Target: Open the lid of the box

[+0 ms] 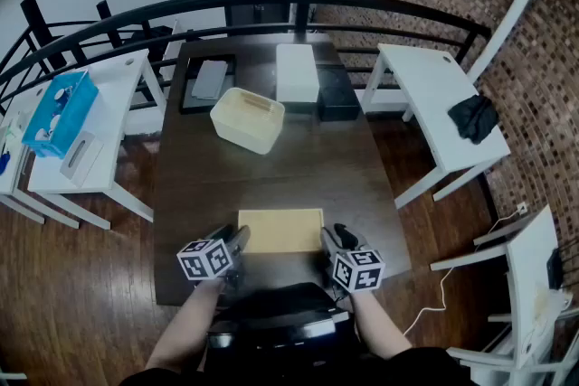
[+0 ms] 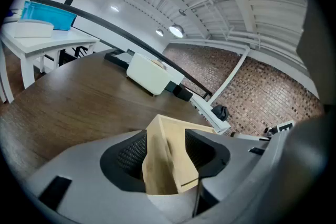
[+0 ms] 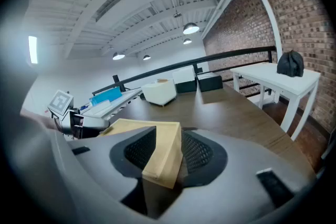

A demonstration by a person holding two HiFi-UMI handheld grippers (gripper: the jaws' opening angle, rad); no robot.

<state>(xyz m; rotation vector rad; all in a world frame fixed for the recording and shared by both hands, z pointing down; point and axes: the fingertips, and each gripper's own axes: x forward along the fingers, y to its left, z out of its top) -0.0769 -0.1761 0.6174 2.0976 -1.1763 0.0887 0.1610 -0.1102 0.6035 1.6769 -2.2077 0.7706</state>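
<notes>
I hold both tools at the near edge of the dark table (image 1: pixel 271 185), one on each side of the flat wooden box (image 1: pixel 280 230). The box lies flat on the table just in front of me, its lid down.

My left gripper (image 1: pixel 241 240) is at the box's left near corner. In the left gripper view the corner fills the space between the jaws and both black pads (image 2: pixel 130 153) bear on the wood, so the gripper is clamped on the box. A thin seam shows along the box's side there.

My right gripper (image 1: pixel 329 237) is at the right near corner. In the right gripper view the pale corner is wedged between the jaws, which stand wide but press on the box on both sides.

The marker cubes (image 1: pixel 204 259) sit nearer to me than the box.

Farther along the table, well apart from the box, stands a cream bin (image 1: pixel 247 119). Beyond it, at the far end, a white box (image 1: pixel 297 72) lies just beside a black box (image 1: pixel 336 93).
</notes>
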